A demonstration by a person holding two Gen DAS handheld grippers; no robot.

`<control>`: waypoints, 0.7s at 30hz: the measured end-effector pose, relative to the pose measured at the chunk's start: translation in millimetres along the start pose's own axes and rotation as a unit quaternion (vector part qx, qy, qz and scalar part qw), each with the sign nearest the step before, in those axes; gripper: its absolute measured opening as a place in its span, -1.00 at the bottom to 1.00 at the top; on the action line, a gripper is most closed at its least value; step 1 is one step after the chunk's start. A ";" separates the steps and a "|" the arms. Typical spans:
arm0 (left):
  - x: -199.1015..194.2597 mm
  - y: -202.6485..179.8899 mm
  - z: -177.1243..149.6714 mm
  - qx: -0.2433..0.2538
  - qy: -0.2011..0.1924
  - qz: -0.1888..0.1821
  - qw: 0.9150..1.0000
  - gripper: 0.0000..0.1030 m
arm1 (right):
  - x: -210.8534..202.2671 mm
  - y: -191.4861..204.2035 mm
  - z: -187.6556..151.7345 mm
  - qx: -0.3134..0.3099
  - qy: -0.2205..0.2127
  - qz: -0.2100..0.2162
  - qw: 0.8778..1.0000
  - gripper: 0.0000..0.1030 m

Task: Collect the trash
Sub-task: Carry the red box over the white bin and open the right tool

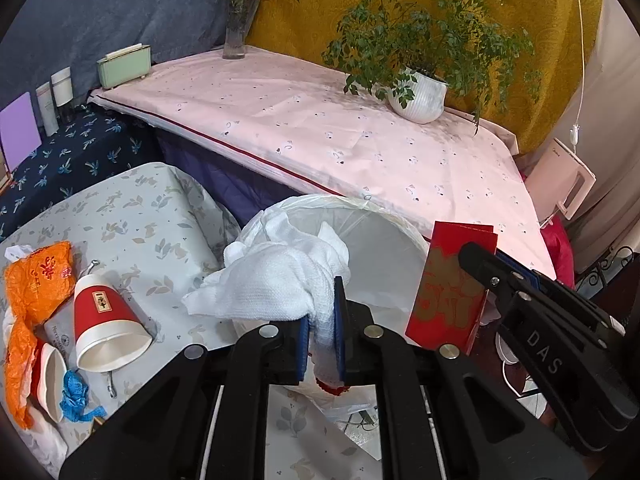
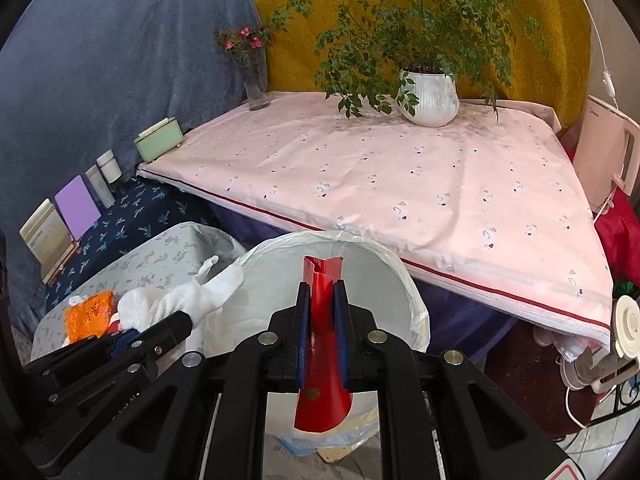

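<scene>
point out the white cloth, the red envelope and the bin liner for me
white cloth (image 1: 276, 280): left wrist view, on the bunched middle of the cloth.
red envelope (image 2: 322, 344): right wrist view, on its red face between the jaws.
bin liner (image 2: 380, 280): right wrist view, on its inner wall.

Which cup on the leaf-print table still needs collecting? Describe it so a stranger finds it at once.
Start at the lined bin; the low leaf-print table stands to its left in the left wrist view. Near the table's front, beside the orange wrapper, lies the red cup. It is tipped on its side, white mouth facing the camera, unlike the crushed cup beside it.
</scene>
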State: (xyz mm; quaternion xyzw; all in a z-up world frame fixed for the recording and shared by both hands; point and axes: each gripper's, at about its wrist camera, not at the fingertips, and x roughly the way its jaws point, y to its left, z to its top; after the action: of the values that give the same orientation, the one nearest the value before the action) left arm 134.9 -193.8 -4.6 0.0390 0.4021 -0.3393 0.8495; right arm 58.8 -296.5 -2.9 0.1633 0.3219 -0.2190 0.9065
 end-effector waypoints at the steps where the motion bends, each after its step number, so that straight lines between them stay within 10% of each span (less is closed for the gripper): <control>1: 1.4 1.8 0.6 -0.003 0.000 -0.002 1.000 -0.78 | 2.2 0.9 0.6 -0.001 0.000 -0.002 1.000 -0.73; 10: 2.7 12.7 5.7 -0.020 -0.016 0.000 1.000 -0.17 | 8.7 5.1 3.3 -0.001 0.000 -0.006 1.000 -0.49; 21: -13.3 22.6 7.6 -0.028 -0.037 0.010 0.999 0.07 | -0.1 5.7 6.1 -0.003 -0.010 -0.011 1.000 -0.32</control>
State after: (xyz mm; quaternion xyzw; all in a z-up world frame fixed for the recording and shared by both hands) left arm 147.8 -171.8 5.3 0.0063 0.3792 -0.3202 0.8681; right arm 64.7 -294.3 2.6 0.1545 0.3152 -0.2300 0.9077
